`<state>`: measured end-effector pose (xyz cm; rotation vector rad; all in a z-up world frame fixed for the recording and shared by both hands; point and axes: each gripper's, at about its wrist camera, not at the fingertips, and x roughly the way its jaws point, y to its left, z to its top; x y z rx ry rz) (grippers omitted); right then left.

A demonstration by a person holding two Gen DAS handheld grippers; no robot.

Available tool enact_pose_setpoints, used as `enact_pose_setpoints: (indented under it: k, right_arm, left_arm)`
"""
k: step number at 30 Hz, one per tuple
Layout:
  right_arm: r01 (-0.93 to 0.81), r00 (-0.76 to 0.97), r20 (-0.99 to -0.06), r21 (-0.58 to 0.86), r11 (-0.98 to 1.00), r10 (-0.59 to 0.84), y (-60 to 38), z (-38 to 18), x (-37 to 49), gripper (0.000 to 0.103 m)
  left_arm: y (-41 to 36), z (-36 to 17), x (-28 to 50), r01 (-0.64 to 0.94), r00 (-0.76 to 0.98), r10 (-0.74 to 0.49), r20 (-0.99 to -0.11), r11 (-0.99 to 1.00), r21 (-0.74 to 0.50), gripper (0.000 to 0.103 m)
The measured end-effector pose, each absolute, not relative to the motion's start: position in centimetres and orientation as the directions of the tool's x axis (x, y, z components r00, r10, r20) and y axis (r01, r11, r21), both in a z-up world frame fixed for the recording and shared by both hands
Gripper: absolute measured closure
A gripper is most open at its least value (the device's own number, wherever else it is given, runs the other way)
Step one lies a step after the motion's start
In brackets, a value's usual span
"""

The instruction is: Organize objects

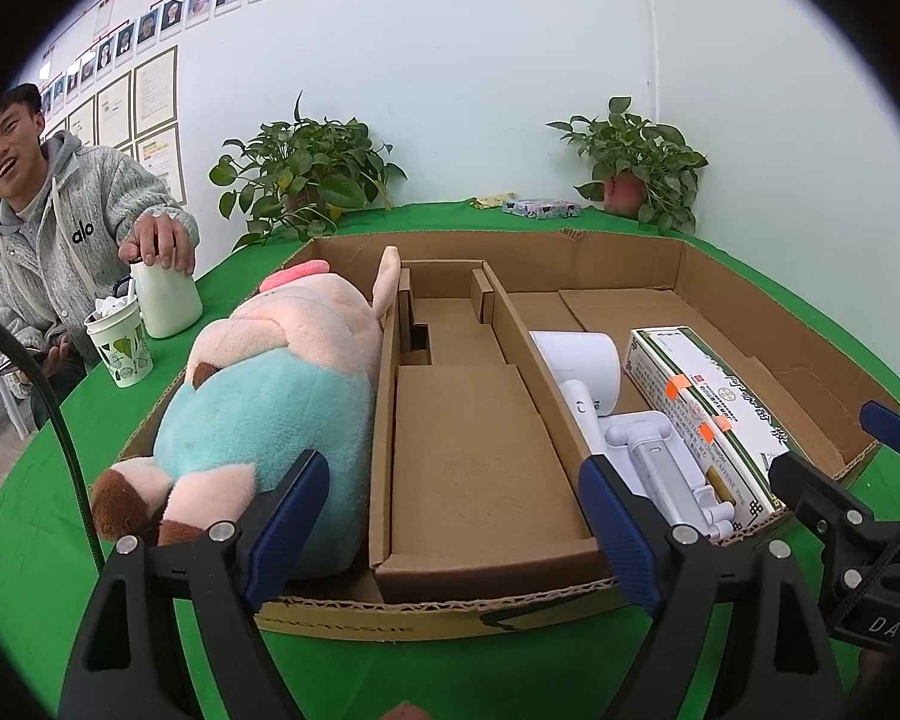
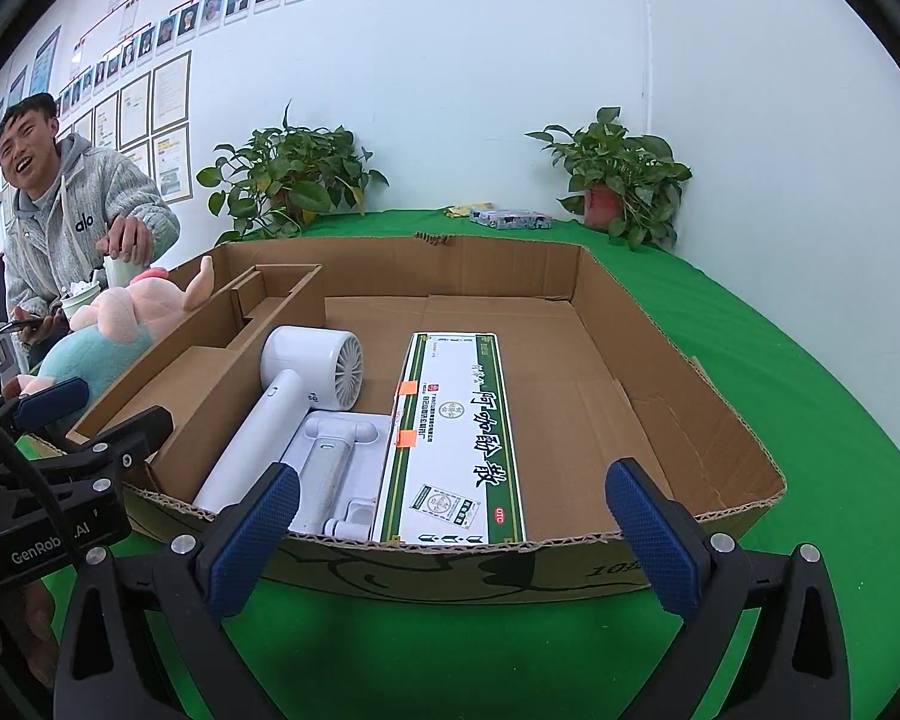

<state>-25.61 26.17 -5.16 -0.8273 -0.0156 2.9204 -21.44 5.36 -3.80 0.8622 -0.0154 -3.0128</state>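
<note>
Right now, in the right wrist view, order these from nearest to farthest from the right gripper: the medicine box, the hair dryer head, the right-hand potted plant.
From the right gripper:
1. Medicine box, just ahead in the tray.
2. Hair dryer head, farther back, left.
3. Potted plant, by the wall, right.

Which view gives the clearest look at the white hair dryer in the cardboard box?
The right wrist view: the hair dryer lies fully visible, round head, rear grille and handle. In the left wrist view the hair dryer is partly hidden behind the cardboard divider and a blue finger.
</note>
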Motion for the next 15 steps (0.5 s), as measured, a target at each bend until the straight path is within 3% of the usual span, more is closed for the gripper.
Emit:
enact_pose_setpoints:
  k: [15]
  right_arm:
    - [-0.099,-0.847,-0.522,-0.039,-0.994,0.105,26.16,-5.12,-25.6,0.0]
  left_arm:
    - [5.39,-3.87,-21.49,0.003,-0.849,-0.008,-0.529,-1.0,0.01,0.017]
